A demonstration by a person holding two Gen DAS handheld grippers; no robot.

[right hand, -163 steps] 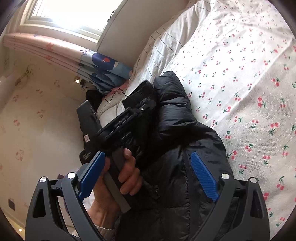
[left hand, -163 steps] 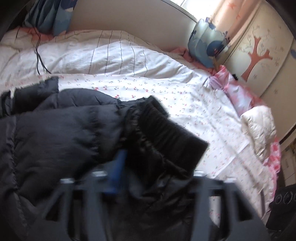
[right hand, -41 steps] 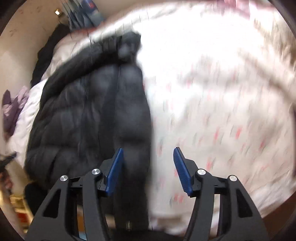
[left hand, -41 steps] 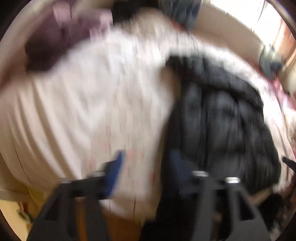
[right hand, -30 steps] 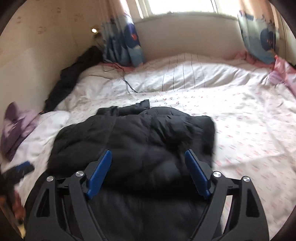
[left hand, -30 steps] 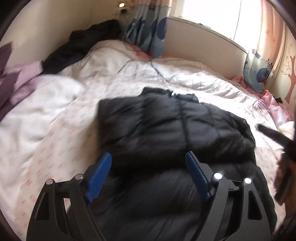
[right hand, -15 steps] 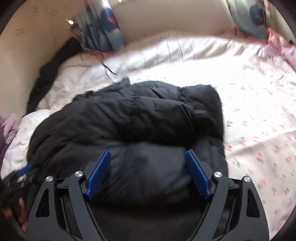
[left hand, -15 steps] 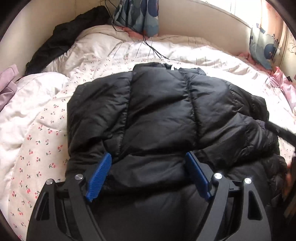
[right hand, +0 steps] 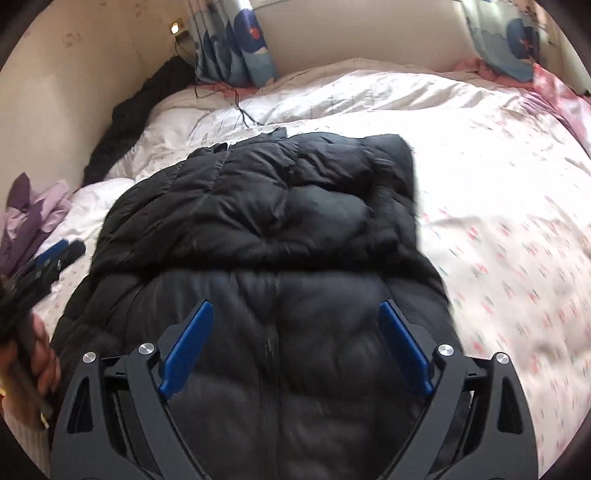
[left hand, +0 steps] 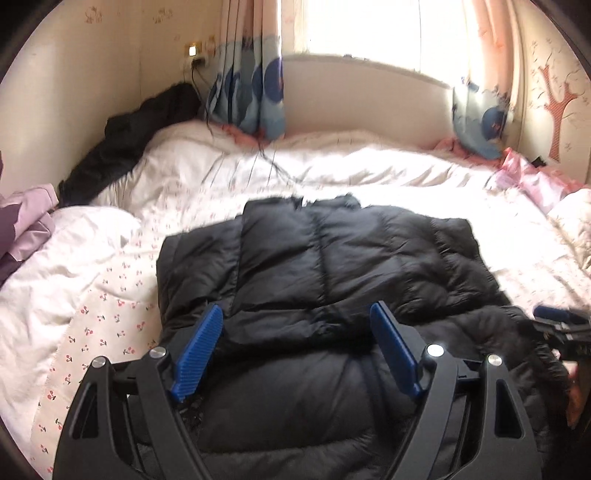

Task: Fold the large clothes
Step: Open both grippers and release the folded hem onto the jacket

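Near hem of the black puffer jacket point(left hand: 321, 280) was cut off behind the finger frames in both views; right wrist view was motion-blurred on the right side, so the cherry-print sheet point(right hand: 517, 258) smeared there. Right hand point(left hand: 572, 387) only a sliver at the left wrist view's edge.

Jacket lay on the bed point(left hand: 110, 258), folded with its top half doubled over the lower half, spread across the sheet.

Left wrist view only: window point(left hand: 369, 29), tree decal on the wall point(left hand: 557, 107). Right wrist view only: front zipper line point(right hand: 267, 350) running down the lower half, and the left hand point(right hand: 40, 354) gripping its handle. Both showed the dark garment point(left hand: 129, 147) by the wall, purple clothes point(left hand: 22, 229) and blue-patterned curtains point(left hand: 251, 96).

Left gripper point(left hand: 295, 328) was released, fingers wide over the jacket, nothing between the pads. Right gripper point(right hand: 295, 325) likewise released; its fingers had just been opening wider, nothing clamped between them.

Versus half a second earlier: left view had pulled back from the jacket, more headboard and window in frame. Several seconds back the jacket was still being handled near its collar.
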